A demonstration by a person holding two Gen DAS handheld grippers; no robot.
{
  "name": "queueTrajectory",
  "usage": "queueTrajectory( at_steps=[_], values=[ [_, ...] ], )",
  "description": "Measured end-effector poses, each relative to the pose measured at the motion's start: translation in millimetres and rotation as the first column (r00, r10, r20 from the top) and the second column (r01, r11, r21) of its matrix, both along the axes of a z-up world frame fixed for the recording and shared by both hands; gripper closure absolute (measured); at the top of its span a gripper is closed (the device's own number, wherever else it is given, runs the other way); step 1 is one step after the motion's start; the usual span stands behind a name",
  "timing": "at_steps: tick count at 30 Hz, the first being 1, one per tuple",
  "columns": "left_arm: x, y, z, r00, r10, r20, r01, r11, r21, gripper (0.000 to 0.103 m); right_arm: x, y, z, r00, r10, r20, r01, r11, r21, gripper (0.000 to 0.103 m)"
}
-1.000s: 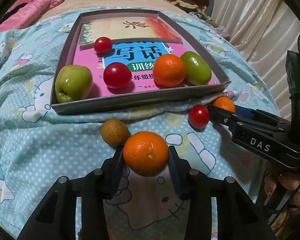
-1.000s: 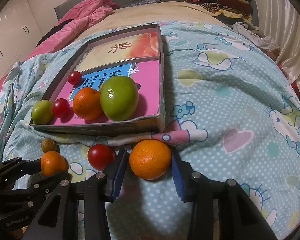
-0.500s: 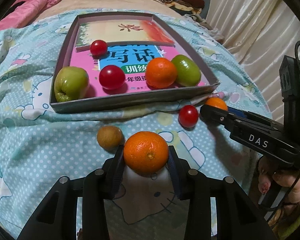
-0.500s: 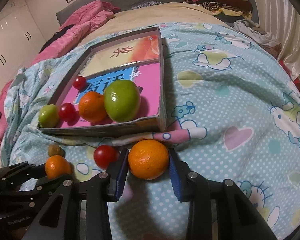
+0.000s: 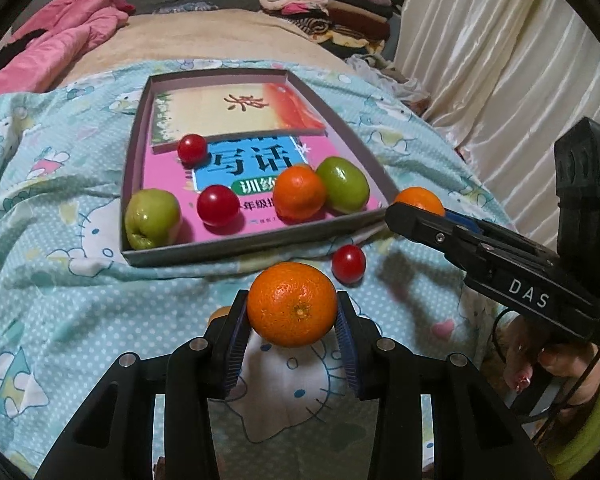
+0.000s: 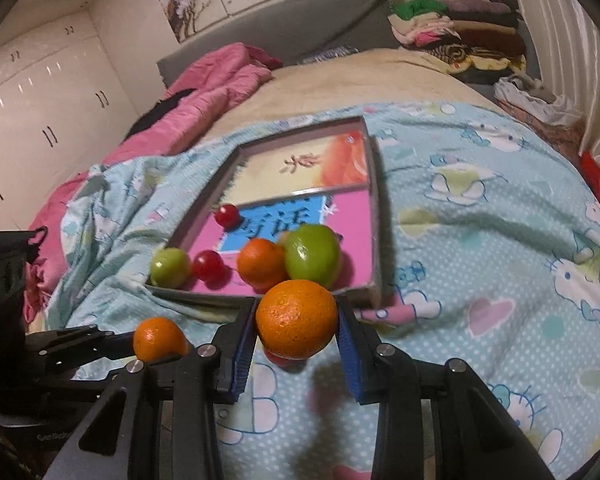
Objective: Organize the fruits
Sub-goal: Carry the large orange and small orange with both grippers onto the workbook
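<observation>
My left gripper (image 5: 292,314) is shut on an orange (image 5: 290,296), held off the blue bedspread in front of the grey tray (image 5: 240,249). To its right, my right gripper (image 5: 414,210) holds a second orange (image 5: 420,198) near the tray's front right corner. In the right wrist view that gripper (image 6: 297,326) is shut on its orange (image 6: 296,312), and the left gripper (image 6: 156,346) with its orange (image 6: 156,334) is at lower left. In the tray (image 6: 374,240) lie a green apple (image 5: 152,218), two red tomatoes (image 5: 218,205), an orange (image 5: 299,197) and a green fruit (image 5: 342,190).
A loose red tomato (image 5: 349,264) lies on the bedspread before the tray. A small brown fruit (image 5: 219,314) peeks out behind my left finger. Pink bedding (image 5: 60,40) lies far left, folded clothes (image 5: 332,12) at the back, a curtain (image 5: 500,60) on the right.
Both grippers have risen and lifted their oranges off the bedspread. The right jaws closed onto their orange. The brown fruit is now mostly hidden behind my left finger.
</observation>
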State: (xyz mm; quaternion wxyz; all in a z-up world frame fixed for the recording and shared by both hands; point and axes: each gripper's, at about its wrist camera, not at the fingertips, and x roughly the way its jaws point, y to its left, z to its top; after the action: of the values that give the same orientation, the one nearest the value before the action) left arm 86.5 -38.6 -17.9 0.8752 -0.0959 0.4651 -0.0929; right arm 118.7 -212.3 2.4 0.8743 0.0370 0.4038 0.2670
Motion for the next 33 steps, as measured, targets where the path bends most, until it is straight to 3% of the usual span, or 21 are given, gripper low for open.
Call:
queueTrajectory(
  at_steps=[33],
  values=[
    [17.1, 45.1, 25.1, 0.987, 0.135, 0.090, -0.134, 0.991, -0.014, 0.061, 7.8, 0.6, 14.5, 0.995, 0.000, 0.097, 0.000, 1.000, 0.002, 0.065]
  ],
)
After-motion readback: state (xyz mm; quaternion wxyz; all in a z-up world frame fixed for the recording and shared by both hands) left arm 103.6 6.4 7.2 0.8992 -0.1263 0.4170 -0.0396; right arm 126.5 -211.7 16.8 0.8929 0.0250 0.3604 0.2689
